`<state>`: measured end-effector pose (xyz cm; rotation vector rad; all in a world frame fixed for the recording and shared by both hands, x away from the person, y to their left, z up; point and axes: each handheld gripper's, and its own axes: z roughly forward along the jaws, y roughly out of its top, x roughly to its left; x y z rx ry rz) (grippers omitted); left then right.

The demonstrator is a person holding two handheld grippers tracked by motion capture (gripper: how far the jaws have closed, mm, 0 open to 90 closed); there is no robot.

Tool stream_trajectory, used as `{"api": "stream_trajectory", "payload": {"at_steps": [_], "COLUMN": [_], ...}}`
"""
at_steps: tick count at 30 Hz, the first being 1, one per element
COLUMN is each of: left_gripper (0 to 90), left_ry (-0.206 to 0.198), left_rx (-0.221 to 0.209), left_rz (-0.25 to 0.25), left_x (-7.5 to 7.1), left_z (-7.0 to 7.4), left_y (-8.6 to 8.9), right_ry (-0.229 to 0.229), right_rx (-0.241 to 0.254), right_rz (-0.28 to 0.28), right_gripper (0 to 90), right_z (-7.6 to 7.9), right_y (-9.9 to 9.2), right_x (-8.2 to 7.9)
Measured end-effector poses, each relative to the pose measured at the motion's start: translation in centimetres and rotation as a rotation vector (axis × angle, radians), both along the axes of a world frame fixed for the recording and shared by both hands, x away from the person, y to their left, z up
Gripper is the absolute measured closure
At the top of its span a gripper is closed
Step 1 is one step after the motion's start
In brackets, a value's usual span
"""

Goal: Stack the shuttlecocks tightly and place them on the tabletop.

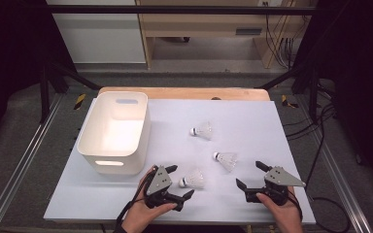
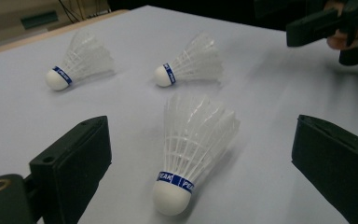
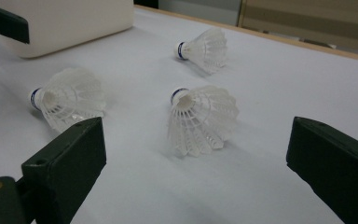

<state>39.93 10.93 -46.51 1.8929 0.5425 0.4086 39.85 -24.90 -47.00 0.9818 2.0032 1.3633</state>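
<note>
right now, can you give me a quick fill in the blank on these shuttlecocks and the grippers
1. The number of shuttlecocks lying on the table is ____.
2. The nearest shuttlecock lies between the open jaws of the ____ gripper.
3. The right gripper holds ____.
4. The white bin stands at the ____ side of the table in the high view.

Missing words: three; left; nothing; left

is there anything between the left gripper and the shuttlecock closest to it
Nothing visible. The left gripper has its jaws wide open, and the nearest shuttlecock lies on the bare white table straight ahead of them, cork toward the gripper, untouched.
</note>
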Motion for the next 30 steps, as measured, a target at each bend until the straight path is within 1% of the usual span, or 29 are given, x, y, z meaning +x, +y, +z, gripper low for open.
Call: {"api": "stream_trajectory", "payload": {"at_steps": [1, 2, 3, 4, 5, 6, 7, 8, 9, 10, 11, 12, 13, 14, 15, 16, 17, 19, 20, 21, 22, 23, 24, 25, 26, 27, 28, 29, 30], "left_gripper": [4.0, 3.9, 3.9, 3.9, 3.8, 3.6, 3.1, 2.9, 2.9, 2.9, 2.9, 2.9, 2.9, 2.9, 2.9, 2.9, 2.9, 2.9, 3.1, 3.1, 3.1, 3.2, 3.2, 3.3, 3.3, 3.5, 3.5, 3.6, 3.6], "left_ry": [0.0, -0.007, -0.007, -0.003, -0.002, -0.009, -0.01, -0.01, -0.01, -0.009, -0.017, -0.017, -0.023, -0.023, -0.028, -0.036, -0.034, -0.035, -0.033, -0.033, -0.032, -0.03, -0.03, -0.03, -0.03, -0.029, -0.03, -0.028, -0.028], "left_rx": [0.0, -0.009, -0.009, -0.026, -0.021, -0.011, -0.01, -0.01, -0.017, -0.024, -0.033, -0.033, -0.047, -0.047, -0.044, -0.05, -0.057, -0.064, -0.067, -0.067, -0.069, -0.077, -0.08, -0.08, -0.087, -0.09, -0.092, -0.096, -0.096], "left_rz": [0.0, 0.005, 0.005, 0.013, 0.004, -0.008, -0.011, -0.011, -0.006, -0.002, 0.003, 0.003, 0.011, 0.011, 0.01, 0.021, 0.026, 0.037, 0.043, 0.043, 0.048, 0.057, 0.061, 0.061, 0.065, 0.069, 0.072, 0.076, 0.078], "left_x": [0.0, -0.3, -0.3, -0.6, -1.0, -1.3, -1.4, -1.4, -1.6, -1.7, -2.0, -2.0, -2.1, -2.1, -2.2, -2.1, -2.1, -2.0, -1.9, -1.9, -1.9, -1.8, -1.7, -1.7, -1.7, -1.6, -1.6, -1.6, -1.6], "left_z": [0.0, 0.0, 0.0, -0.1, -0.4, -0.5, -0.6, -0.6, -0.7, -0.8, -0.8, -0.8, -0.8, -0.8, -0.8, -0.7, -0.7, -0.7, -0.8, -0.8, -0.8, -0.8, -0.8, -0.8, -0.7, -0.7, -0.7, -0.7, -0.8], "left_y": [0.0, 0.5, 0.5, 0.7, 1.1, 1.2, 1.4, 1.4, 1.6, 1.7, 1.9, 1.9, 2.1, 2.1, 2.2, 2.4, 2.6, 2.8, 3.0, 3.0, 3.1, 3.4, 3.5, 3.5, 3.6, 3.7, 3.8, 3.8, 3.8], "right_ry": [0.0, 0.016, 0.016, 0.029, 0.052, 0.077, 0.095, 0.095, 0.147, 0.147, 0.191, 0.191, 0.229, 0.229, 0.252, 0.281, 0.296, 0.312, 0.317, 0.317, 0.325, 0.333, 0.336, 0.336, 0.338, 0.346, 0.346, 0.352, 0.356], "right_rx": [0.0, -0.005, -0.005, -0.013, -0.022, -0.031, -0.043, -0.043, -0.096, -0.096, -0.135, -0.135, -0.179, -0.179, -0.202, -0.242, -0.256, -0.284, -0.286, -0.286, -0.286, -0.297, -0.307, -0.307, -0.312, -0.318, -0.318, -0.323, -0.322], "right_rz": [0.0, -0.006, -0.006, -0.011, -0.014, -0.021, -0.022, -0.022, -0.022, -0.022, -0.009, -0.009, 0.007, 0.007, 0.014, 0.028, 0.038, 0.053, 0.062, 0.062, 0.071, 0.081, 0.088, 0.088, 0.088, 0.093, 0.093, 0.086, 0.083], "right_gripper": [5.5, 6.4, 6.4, 6.9, 8.2, 8.8, 9.4, 9.4, 10.0, 10.0, 11.7, 11.7, 14.0, 14.0, 16.1, 20.6, 22.8, 28.9, 31.9, 31.9, 34.8, 41.3, 43.8, 43.8, 46.7, 52.6, 52.6, 57.7, 59.8], "right_z": [0.0, 0.1, 0.1, 0.2, 0.4, 0.5, 0.5, 0.5, 0.5, 0.5, 0.5, 0.5, 0.7, 0.7, 0.8, 0.9, 0.9, 0.9, 0.9, 0.9, 0.9, 0.9, 0.9, 0.9, 0.9, 0.8, 0.8, 0.7, 0.6], "right_y": [0.0, 0.4, 0.4, 0.6, 0.9, 1.1, 1.3, 1.3, 1.8, 1.8, 2.3, 2.3, 2.9, 2.9, 3.2, 3.8, 4.0, 4.6, 4.8, 4.8, 5.1, 5.6, 5.9, 5.9, 6.1, 6.4, 6.4, 6.6, 6.7], "right_x": [0.0, 0.1, 0.1, 0.2, 0.5, 0.7, 0.9, 0.9, 1.5, 1.5, 2.1, 2.1, 2.6, 2.6, 2.9, 3.4, 3.7, 4.4, 4.7, 4.7, 4.9, 5.4, 5.7, 5.7, 5.9, 6.2, 6.2, 6.5, 6.6]}}
